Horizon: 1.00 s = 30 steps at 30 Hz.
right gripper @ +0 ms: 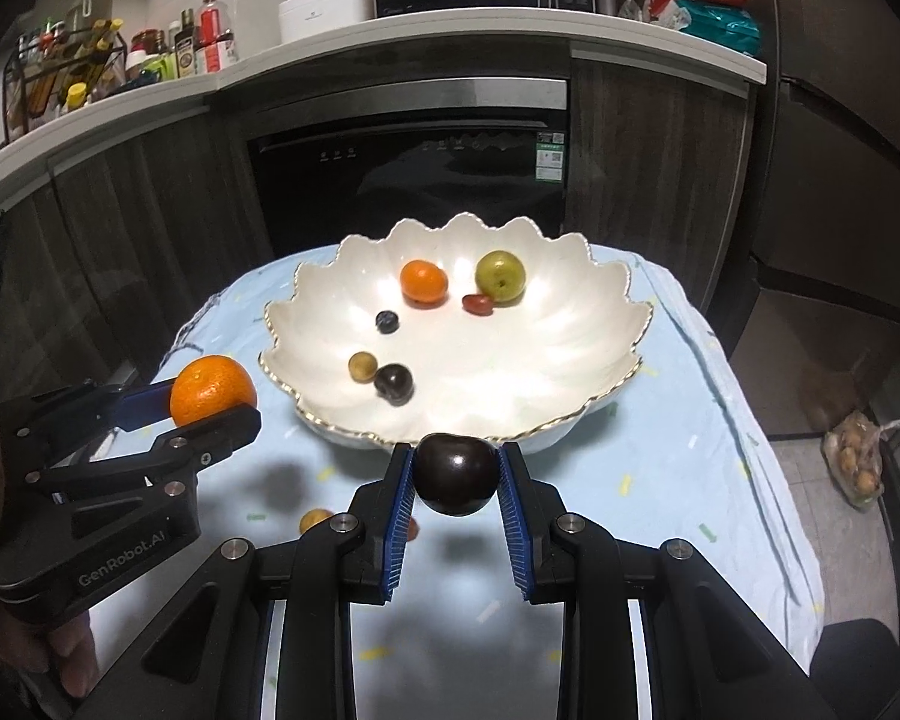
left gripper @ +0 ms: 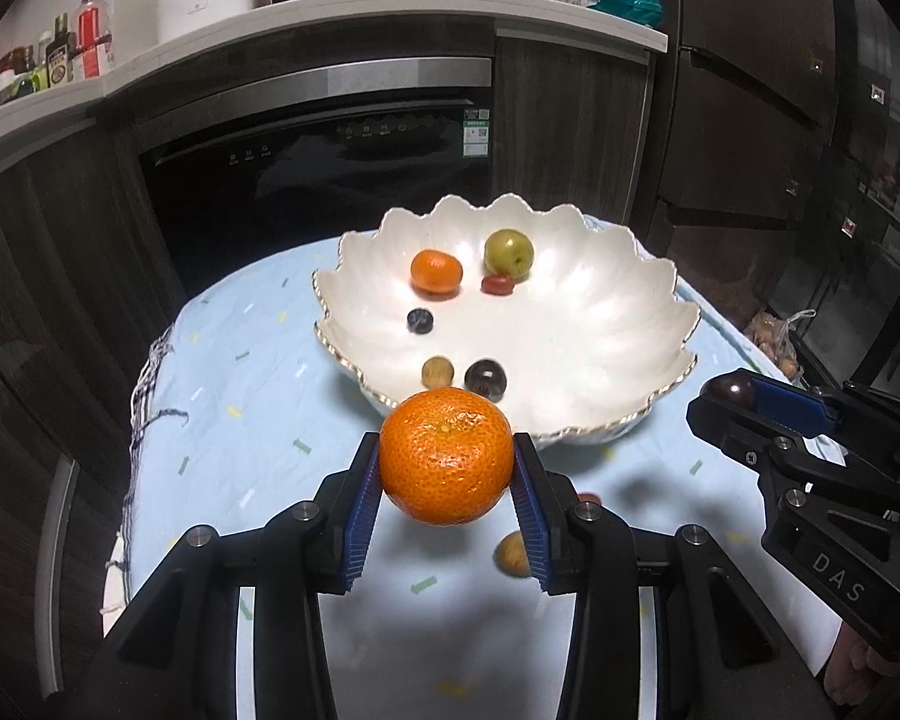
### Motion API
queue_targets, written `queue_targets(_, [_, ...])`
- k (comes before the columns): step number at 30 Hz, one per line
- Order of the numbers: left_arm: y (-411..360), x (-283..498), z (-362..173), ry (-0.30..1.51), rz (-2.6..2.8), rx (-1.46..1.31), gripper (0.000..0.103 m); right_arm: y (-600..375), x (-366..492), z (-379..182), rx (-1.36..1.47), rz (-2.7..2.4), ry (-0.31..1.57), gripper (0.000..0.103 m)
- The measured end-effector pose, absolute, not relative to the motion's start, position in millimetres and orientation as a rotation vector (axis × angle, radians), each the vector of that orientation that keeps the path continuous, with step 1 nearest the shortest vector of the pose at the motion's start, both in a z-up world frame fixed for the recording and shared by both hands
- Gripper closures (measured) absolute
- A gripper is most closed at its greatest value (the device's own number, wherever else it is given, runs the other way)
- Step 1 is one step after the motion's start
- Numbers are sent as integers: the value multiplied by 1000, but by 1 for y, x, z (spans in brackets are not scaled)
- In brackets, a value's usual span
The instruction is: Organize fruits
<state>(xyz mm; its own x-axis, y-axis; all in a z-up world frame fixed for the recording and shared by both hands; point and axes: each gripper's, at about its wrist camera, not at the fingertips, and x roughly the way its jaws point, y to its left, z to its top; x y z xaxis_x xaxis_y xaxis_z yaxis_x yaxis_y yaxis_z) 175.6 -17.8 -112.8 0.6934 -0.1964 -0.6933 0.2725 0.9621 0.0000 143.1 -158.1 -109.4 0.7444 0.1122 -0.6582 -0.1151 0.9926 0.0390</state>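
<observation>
Both grippers carry fruit toward the same target. The left gripper [left gripper: 447,480] pinches a large orange mandarin [left gripper: 446,455] across its widest part, the blue pads pressing on either flank, which suits a round, slightly soft fruit: a grip at the equator keeps it from rolling out. The right gripper [right gripper: 456,480] clamps a dark plum [right gripper: 455,473] the same way, its jaws drawn closer together because the plum is smaller. Each fruit hangs clear of the light blue cloth [left gripper: 222,420] on the bench, with its shadow lying apart from it below, just short of the near rim of the scalloped white bowl [left gripper: 630,324]. The bowl already holds a smaller mandarin [left gripper: 436,270], a green fruit [left gripper: 509,251], a small red fruit [left gripper: 497,284], a blueberry [left gripper: 420,320], a tan round fruit [left gripper: 437,372] and another dark plum [left gripper: 485,378], so it seems to be where fruit is gathered. A few small fruits [right gripper: 317,519] are left on the cloth under the grippers. Both grippers tilt downward and forward, side by side and near each other, aimed at the bowl; a hand [right gripper: 60,648] shows at the back of the left one. The likely next step is carrying each fruit over the rim and lowering it before letting go.
</observation>
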Motion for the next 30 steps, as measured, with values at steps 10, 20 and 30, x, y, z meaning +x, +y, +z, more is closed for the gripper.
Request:
queue_targets(10, [-31,189,-101,755,-269,118,62,-174,155,-95,9,98,702,74])
queue_targets(20, [-39,210,-94,750,-265,129,62,-186,175,-83,12,83,688,74])
queue_targets(30, [-38,238,-94,739,-238,148,62,-197,205,-82,12,55,687,74])
